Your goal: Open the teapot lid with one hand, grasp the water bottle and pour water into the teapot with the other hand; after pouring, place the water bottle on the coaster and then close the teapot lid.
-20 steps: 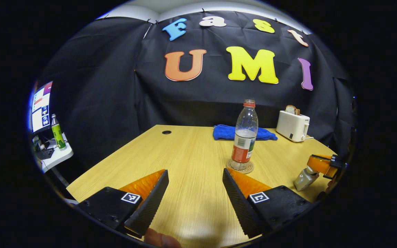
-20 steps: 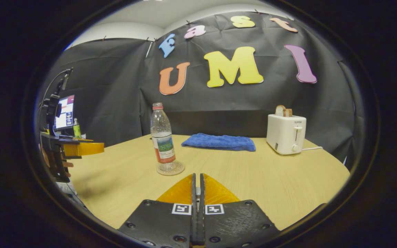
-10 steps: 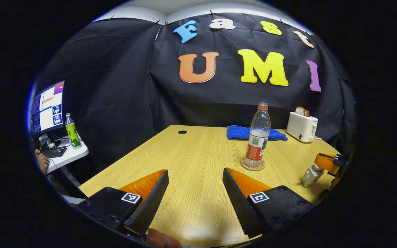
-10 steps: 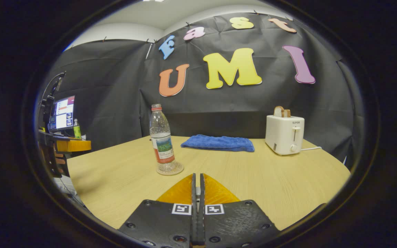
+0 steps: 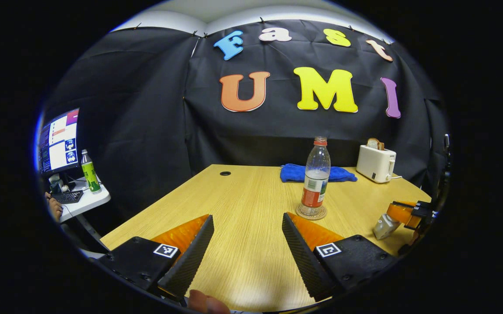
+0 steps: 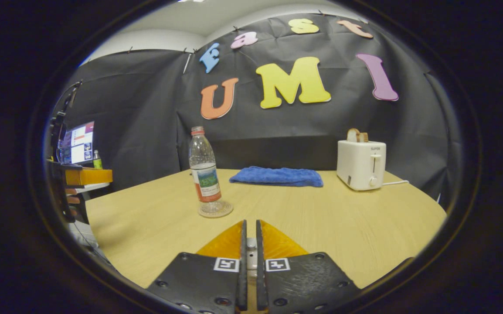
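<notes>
The water bottle stands upright on the coaster mid-counter, so pouring looks done. No teapot anywhere I can spot. The left gripper hangs low with jaws spread wide, empty; the right gripper has jaws almost closed on nothing. On the wooden counter, a blue towel and toaster sit at the far side, near the black cloth wall.

Black cloth booth wall, pale wooden table, white side desk with lit monitor
</notes>
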The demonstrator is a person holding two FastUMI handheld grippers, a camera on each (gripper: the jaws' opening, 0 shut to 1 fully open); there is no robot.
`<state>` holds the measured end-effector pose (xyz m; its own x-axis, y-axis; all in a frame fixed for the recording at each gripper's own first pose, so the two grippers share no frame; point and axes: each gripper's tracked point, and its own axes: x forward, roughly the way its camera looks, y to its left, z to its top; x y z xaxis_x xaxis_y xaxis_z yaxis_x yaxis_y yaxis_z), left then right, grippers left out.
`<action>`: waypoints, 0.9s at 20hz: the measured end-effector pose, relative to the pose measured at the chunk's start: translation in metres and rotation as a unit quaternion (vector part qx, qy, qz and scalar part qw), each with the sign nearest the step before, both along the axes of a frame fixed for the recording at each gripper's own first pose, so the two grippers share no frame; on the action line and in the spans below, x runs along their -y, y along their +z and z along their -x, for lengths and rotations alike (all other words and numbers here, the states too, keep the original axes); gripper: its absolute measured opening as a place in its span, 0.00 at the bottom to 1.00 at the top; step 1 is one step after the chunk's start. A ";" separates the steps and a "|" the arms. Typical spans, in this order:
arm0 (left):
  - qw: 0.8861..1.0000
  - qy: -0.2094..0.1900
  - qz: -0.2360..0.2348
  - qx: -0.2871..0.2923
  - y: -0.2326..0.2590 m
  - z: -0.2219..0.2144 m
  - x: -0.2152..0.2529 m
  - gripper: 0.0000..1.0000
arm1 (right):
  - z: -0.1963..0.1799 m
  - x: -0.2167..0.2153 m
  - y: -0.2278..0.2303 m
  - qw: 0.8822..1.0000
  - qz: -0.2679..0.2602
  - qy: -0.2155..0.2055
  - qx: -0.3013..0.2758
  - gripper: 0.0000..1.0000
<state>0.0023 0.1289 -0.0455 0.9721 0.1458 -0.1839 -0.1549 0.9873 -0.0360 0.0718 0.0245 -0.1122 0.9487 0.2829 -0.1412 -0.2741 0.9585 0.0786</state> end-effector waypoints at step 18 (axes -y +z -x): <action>0.989 -0.080 -0.036 0.120 0.084 0.033 0.153 0.99 | 0.094 0.077 0.104 0.989 -0.023 -0.114 0.092 0.92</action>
<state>-0.0306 -0.0245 0.0387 0.9981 -0.0099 0.0612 0.0087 0.9998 0.0191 -0.0224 -0.0529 -0.0085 0.9970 0.0613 0.0482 -0.0655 0.9936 0.0916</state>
